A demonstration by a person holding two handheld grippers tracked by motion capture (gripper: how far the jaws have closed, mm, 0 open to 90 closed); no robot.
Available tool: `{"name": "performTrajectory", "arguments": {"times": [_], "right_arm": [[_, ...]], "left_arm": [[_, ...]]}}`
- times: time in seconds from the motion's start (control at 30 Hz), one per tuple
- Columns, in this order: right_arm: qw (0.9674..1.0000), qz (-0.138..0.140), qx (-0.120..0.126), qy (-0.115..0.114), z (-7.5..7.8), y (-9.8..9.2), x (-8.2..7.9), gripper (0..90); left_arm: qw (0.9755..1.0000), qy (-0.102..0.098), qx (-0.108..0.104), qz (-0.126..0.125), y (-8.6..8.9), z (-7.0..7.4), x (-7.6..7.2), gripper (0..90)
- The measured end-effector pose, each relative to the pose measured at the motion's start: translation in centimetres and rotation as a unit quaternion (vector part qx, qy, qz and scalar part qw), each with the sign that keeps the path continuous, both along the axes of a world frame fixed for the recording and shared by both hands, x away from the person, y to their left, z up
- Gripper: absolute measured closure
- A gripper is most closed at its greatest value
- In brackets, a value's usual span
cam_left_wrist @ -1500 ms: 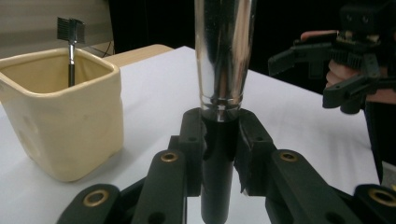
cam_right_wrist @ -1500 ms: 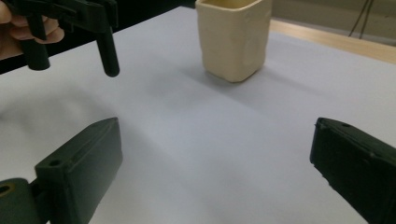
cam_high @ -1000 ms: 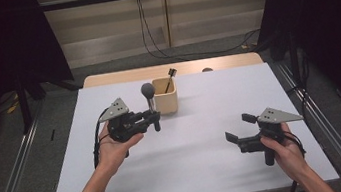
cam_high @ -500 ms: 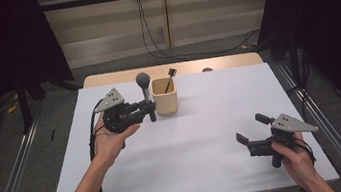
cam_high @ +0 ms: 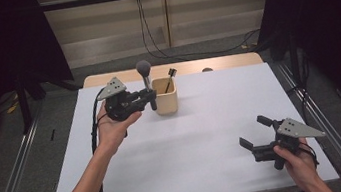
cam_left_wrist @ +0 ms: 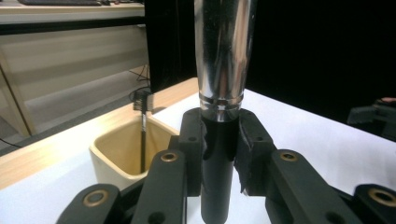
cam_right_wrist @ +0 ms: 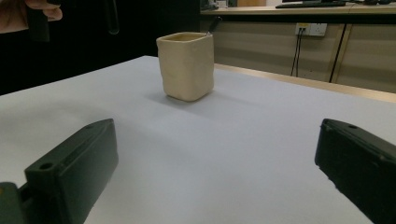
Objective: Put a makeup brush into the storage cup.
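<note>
My left gripper [cam_high: 150,99] is shut on a makeup brush [cam_high: 145,77] and holds it upright, round grey head on top, just left of a cream square cup [cam_high: 165,95]. Along my left jaws the brush's black handle and silver ferrule [cam_left_wrist: 219,70] rise between the pads, with the cup [cam_left_wrist: 122,156] behind to the left. A small dark brush [cam_high: 171,77] leans inside the cup [cam_right_wrist: 187,65]. My right gripper [cam_high: 253,132] hangs open over the table's near right, nothing between its jaws.
A white table [cam_high: 204,136] carries the cup near its back edge, with a wooden strip [cam_high: 224,62] behind it. Metal rails [cam_high: 12,168] run along both sides of the table. Cables [cam_high: 149,33] hang down the wall behind.
My left gripper has lifted the makeup brush and carried it back toward the cup. My right gripper has drawn back toward the near right corner and stayed open.
</note>
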State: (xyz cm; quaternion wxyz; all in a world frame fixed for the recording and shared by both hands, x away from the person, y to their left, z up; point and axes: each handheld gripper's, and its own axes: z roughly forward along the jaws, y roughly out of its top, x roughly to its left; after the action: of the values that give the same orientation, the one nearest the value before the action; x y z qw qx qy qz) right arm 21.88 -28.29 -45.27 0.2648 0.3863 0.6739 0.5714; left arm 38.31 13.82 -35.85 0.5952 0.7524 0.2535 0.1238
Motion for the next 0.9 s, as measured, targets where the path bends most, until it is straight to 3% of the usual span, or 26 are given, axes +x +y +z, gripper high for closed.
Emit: {"name": "performTrajectory", "arguments": {"times": [0.23, 0.5, 0.67, 0.9], "right_arm": [[0.9998, -0.007, 0.016, 0.008, -0.2, -0.2, 0.0, 0.0], [0.9998, -0.009, 0.017, 0.010, -0.3, -0.3, 0.1, 0.0], [0.9997, -0.013, 0.021, 0.010, -0.2, -0.3, 0.0, 0.0], [0.9997, -0.009, 0.019, 0.012, -0.2, -0.4, 0.0, 0.0]], "left_arm": [[0.9998, -0.001, -0.002, 0.019, 0.0, 0.6, 1.6, 74.8], [0.9996, -0.004, -0.005, 0.026, -0.7, 0.8, 3.2, 74.7], [0.9993, -0.008, -0.017, 0.033, -1.0, 1.3, 4.0, 74.8], [0.9991, -0.006, -0.013, 0.041, -2.1, 0.9, 5.2, 74.7]]}}
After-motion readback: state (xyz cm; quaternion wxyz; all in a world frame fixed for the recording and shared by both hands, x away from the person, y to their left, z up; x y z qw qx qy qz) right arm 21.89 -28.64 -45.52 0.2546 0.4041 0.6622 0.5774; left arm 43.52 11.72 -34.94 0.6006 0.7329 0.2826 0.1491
